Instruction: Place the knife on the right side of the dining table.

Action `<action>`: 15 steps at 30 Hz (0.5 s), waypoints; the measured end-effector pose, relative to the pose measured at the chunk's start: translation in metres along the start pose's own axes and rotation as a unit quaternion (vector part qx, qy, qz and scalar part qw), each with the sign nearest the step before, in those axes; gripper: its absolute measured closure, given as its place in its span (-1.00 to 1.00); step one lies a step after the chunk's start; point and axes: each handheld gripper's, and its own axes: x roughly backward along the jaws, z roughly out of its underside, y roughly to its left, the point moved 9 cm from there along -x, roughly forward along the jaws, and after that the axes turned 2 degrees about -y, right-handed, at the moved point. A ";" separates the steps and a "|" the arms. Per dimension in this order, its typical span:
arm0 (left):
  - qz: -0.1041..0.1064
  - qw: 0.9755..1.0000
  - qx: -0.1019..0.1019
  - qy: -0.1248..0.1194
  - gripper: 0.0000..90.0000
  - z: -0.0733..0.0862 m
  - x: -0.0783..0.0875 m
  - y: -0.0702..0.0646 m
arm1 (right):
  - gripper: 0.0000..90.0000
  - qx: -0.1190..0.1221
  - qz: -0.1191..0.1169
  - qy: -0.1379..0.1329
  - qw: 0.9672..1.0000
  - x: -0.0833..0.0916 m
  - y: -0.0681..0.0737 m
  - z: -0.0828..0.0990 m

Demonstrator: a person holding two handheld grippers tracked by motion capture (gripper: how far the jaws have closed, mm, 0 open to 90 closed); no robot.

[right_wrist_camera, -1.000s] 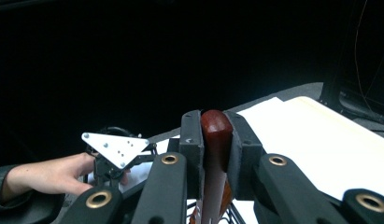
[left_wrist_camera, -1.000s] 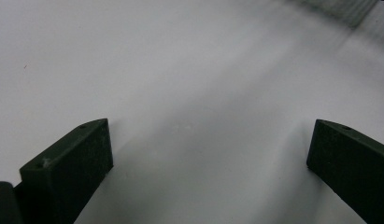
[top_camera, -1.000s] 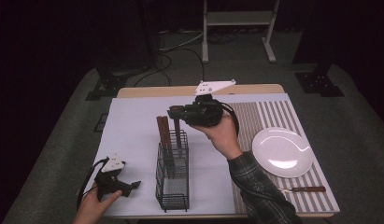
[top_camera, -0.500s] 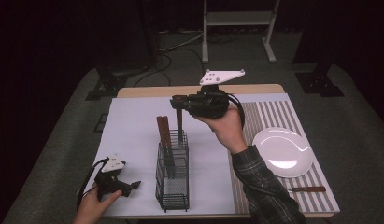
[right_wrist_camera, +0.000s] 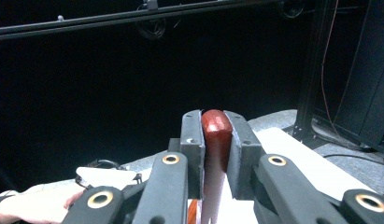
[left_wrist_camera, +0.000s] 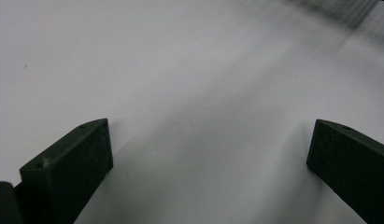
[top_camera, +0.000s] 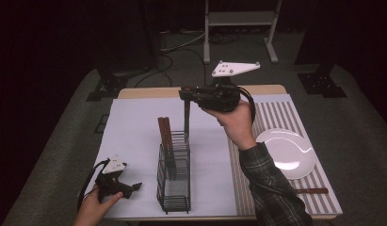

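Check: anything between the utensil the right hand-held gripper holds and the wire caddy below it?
Nothing visible. The right hand-held gripper holds the wood-handled utensil upright over the wire caddy's far compartment; two wooden handles stand beside its path, not under it.

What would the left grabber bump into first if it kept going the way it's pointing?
Probably the wire cutlery basket. The left gripper lies open on the white mat, jaws aimed toward the basket's base, with bare mat between. Depth is hard to judge.
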 end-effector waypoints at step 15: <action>0.000 1.000 0.000 0.000 -1.00 0.000 0.000 0.000 | 0.73 0.005 0.033 -0.015 0.999 0.025 -0.017 -0.010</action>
